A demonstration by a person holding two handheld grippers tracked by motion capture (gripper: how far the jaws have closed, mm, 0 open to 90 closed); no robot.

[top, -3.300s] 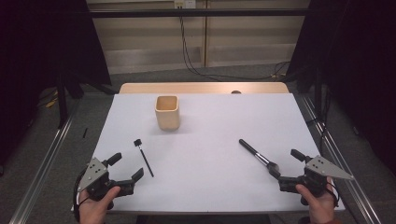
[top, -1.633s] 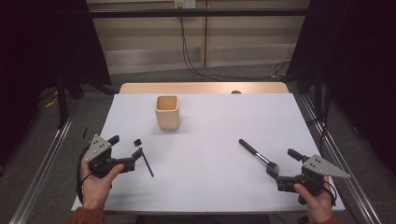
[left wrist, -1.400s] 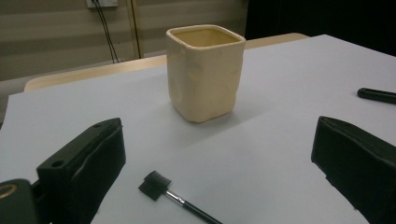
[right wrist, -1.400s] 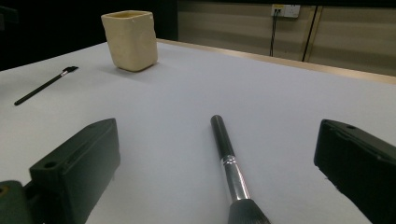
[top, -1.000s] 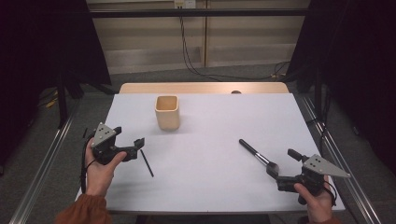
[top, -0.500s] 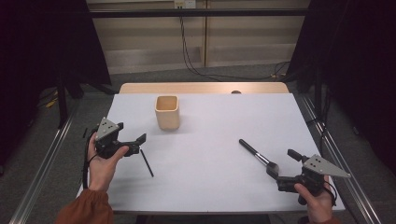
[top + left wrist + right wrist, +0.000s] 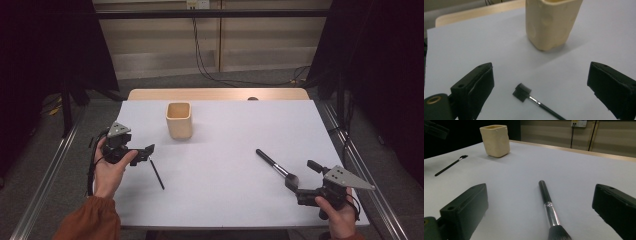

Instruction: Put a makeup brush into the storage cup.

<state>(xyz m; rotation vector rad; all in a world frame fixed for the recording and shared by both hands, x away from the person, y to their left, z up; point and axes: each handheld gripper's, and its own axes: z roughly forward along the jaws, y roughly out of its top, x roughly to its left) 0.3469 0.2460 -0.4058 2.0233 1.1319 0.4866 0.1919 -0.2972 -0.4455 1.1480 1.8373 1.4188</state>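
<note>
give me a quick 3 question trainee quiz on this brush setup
1. True or false: the left gripper is shut on the thin brush.
2. Which thing lies between the right gripper's jaws? A. cup B. thick brush C. thin brush
3. Fill in: the cup stands ___ on the table.

Key
1. False. Its jaws stand wide apart in the left gripper view, with the brush head lying on the table between them.
2. B. The thick brush lies on the table between the open jaws, bristles toward the gripper.
3. upright
</note>
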